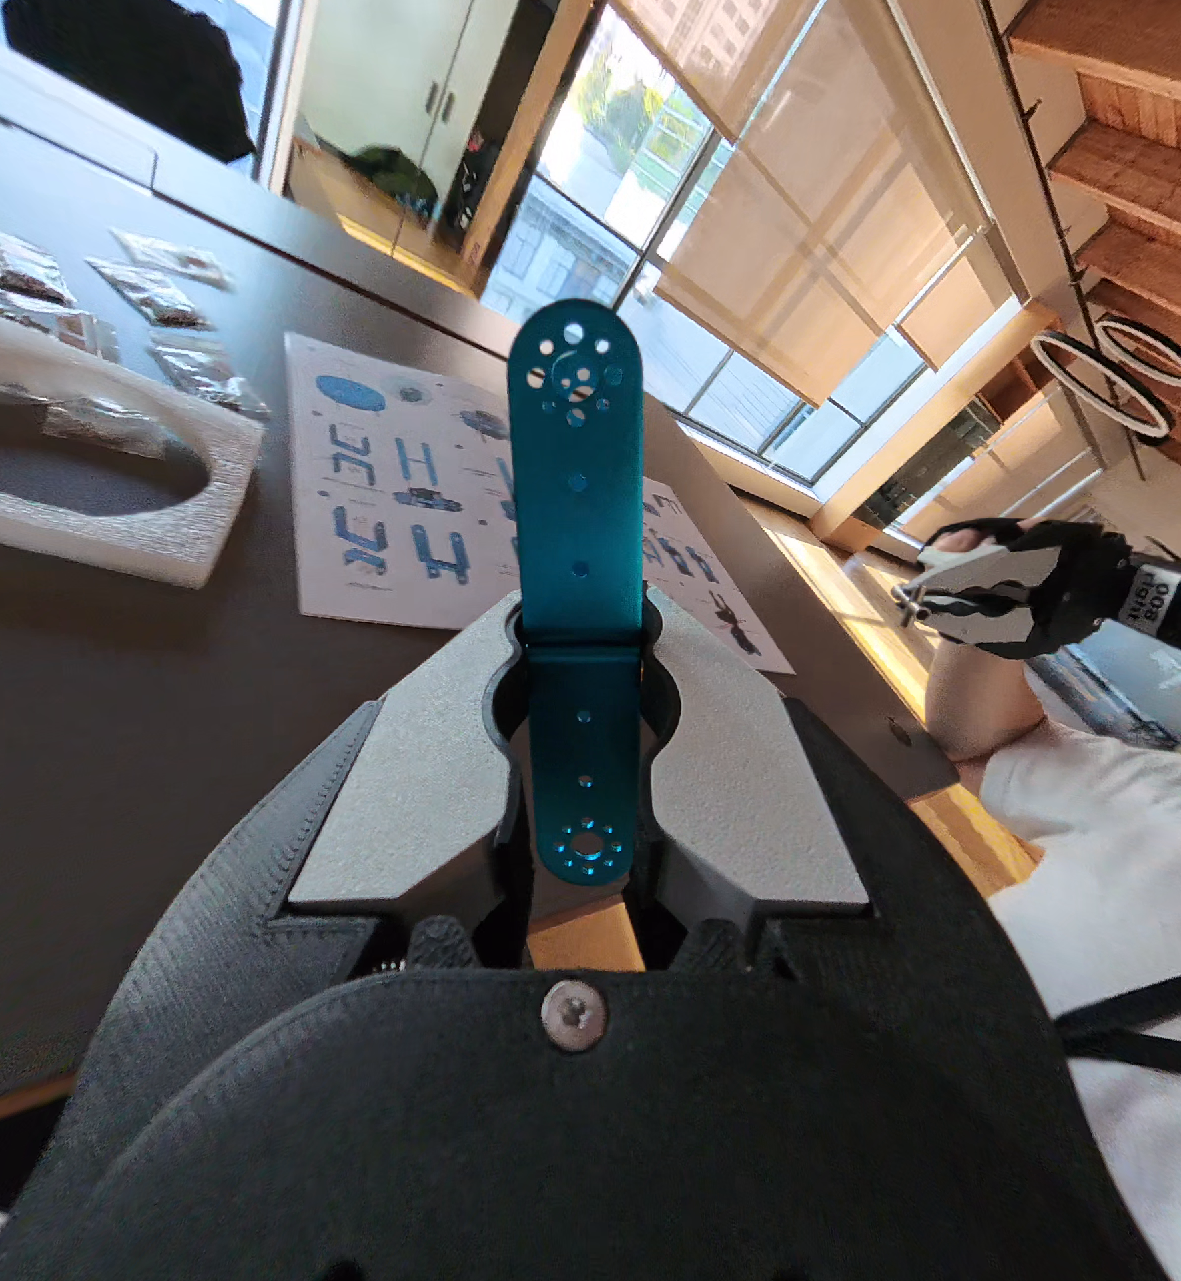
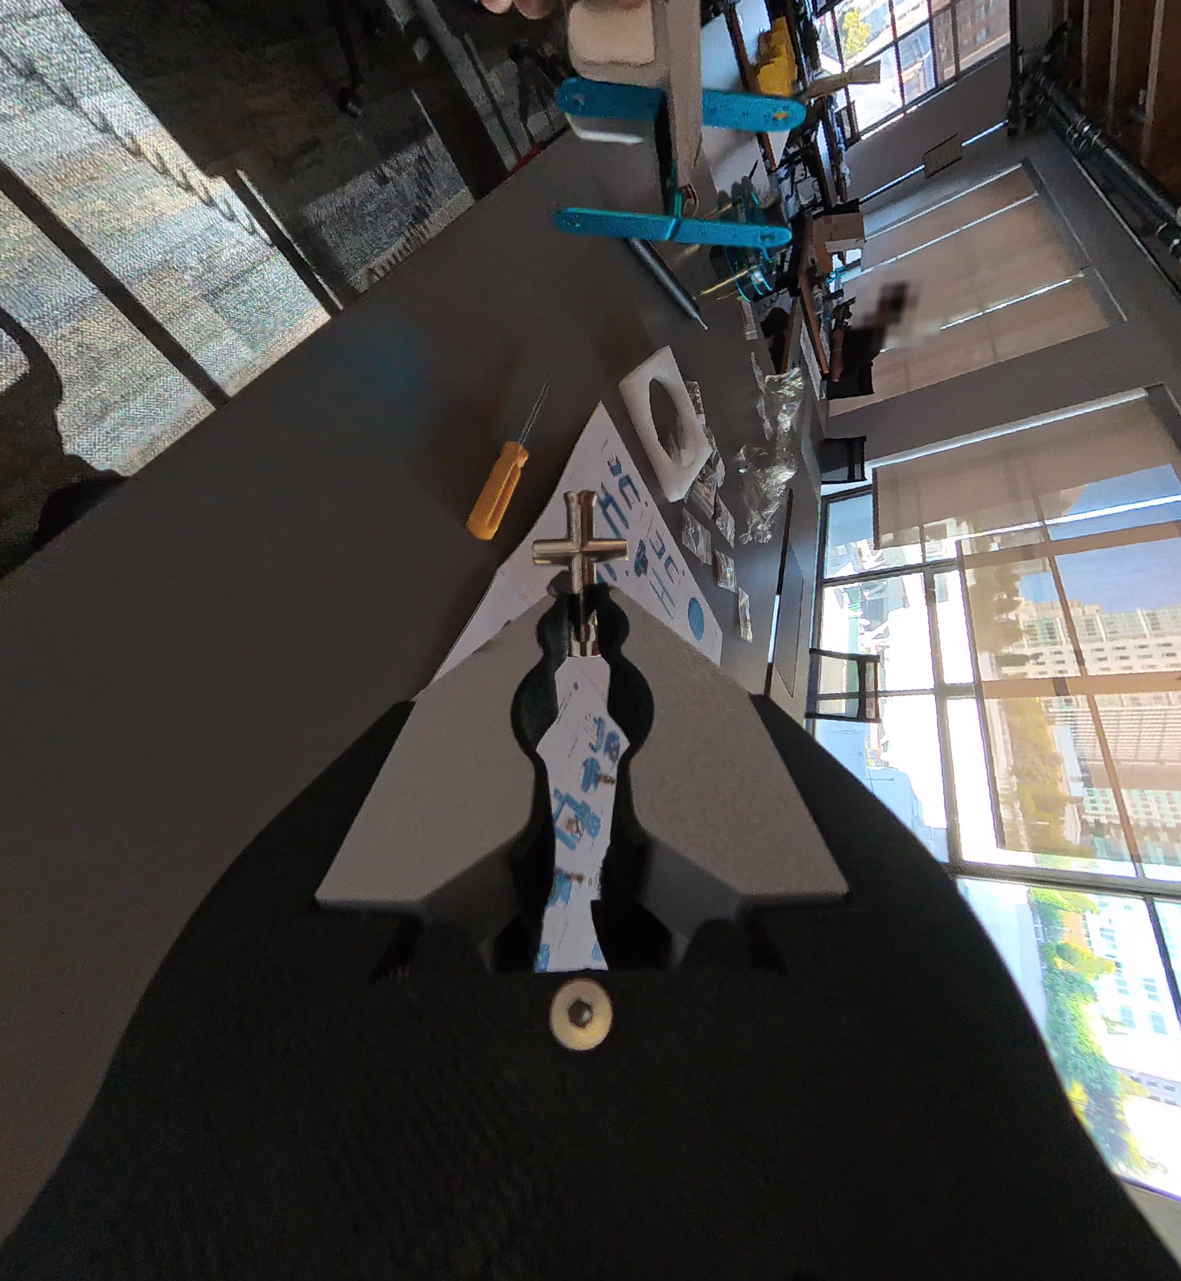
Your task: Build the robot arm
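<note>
Between the fingers of the left gripper (image 1: pixel 579 638) a bent teal metal bracket (image 1: pixel 576 478) is clamped, its holed end sticking up past the tips. Beyond it on the dark table (image 1: pixel 158 658) lie a printed parts sheet (image 1: pixel 380 499), a white foam frame (image 1: pixel 88 478) and small clear bags (image 1: pixel 151 294). The right gripper (image 2: pixel 582 627) pinches a silver cross wrench (image 2: pixel 579 544) by one arm; ahead to its left lies a yellow-handled screwdriver (image 2: pixel 497 489), and farther off a second teal bracket (image 2: pixel 671 230).
</note>
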{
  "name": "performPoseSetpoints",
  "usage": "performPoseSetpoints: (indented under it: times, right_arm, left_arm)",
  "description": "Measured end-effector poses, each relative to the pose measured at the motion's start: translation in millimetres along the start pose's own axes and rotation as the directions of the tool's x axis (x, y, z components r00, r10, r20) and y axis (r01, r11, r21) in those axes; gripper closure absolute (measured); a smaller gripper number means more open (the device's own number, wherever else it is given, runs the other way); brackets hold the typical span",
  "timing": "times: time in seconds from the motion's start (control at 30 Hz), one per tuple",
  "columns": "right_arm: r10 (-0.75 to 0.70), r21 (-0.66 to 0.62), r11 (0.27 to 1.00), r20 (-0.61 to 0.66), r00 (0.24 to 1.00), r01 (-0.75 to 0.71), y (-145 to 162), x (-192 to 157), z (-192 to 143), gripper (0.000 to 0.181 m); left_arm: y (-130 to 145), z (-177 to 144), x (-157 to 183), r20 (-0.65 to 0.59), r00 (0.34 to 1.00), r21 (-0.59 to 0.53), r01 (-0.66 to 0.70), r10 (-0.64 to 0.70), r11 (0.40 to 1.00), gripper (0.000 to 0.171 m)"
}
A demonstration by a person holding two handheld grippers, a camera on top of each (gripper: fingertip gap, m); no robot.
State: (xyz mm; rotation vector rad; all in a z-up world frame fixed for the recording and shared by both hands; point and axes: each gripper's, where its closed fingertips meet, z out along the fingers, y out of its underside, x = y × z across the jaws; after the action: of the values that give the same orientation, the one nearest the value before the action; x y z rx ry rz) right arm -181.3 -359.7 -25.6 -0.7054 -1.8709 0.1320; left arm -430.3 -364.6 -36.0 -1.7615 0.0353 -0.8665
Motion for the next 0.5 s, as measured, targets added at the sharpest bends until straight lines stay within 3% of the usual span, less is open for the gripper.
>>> performPoseSetpoints:
  times: [0.17,0.3,0.4,0.5]
  right_arm:
    - [0.055,-0.028,0.998,0.105,0.993,-0.052,3,11,70,0.175]
    - [0.094,-0.082,0.993,0.174,0.98,-0.081,2,12,114,0.175]
    - [0.124,-0.138,0.985,0.16,0.979,-0.102,0,21,147,0.175]
    - [0.137,-0.221,0.969,0.095,0.986,-0.113,-3,36,181,0.175]
  left_arm:
    - [-25,23,-71,-0.085,0.973,-0.205,0.194,-0.215,0.959,0.145]
    - [-37,49,-124,-0.104,0.92,-0.401,0.309,-0.378,0.862,0.145]
    - [-37,66,-155,-0.144,0.884,-0.582,0.288,-0.445,0.76,0.145]
    - [-40,77,-166,-0.256,0.844,-0.738,0.146,-0.472,0.659,0.145]
